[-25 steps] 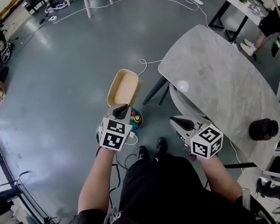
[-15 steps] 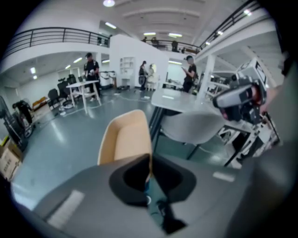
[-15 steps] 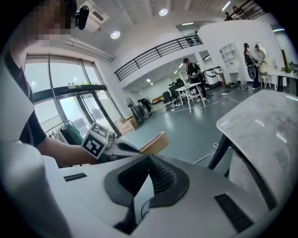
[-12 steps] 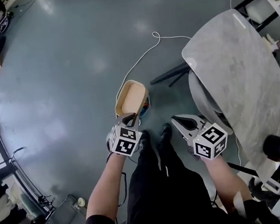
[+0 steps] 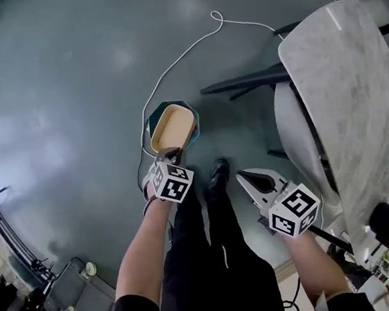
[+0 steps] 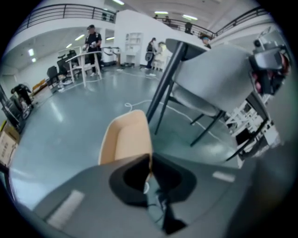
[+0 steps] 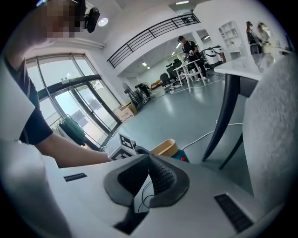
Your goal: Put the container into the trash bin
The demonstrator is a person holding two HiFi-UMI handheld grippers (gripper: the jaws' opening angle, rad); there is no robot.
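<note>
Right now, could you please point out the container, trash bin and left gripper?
container (image 5: 174, 127), head view, its beige inner floor.
trash bin (image 5: 150, 116), head view, its teal rim.
left gripper (image 5: 169, 154), head view, between its fingertips.

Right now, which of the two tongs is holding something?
The left tongs, clamped on the rim of the tan container; the right tongs are shut on nothing.

container (image 5: 172, 127) — matt, paper-like | floor (image 5: 62, 96) — glossy, smooth
</note>
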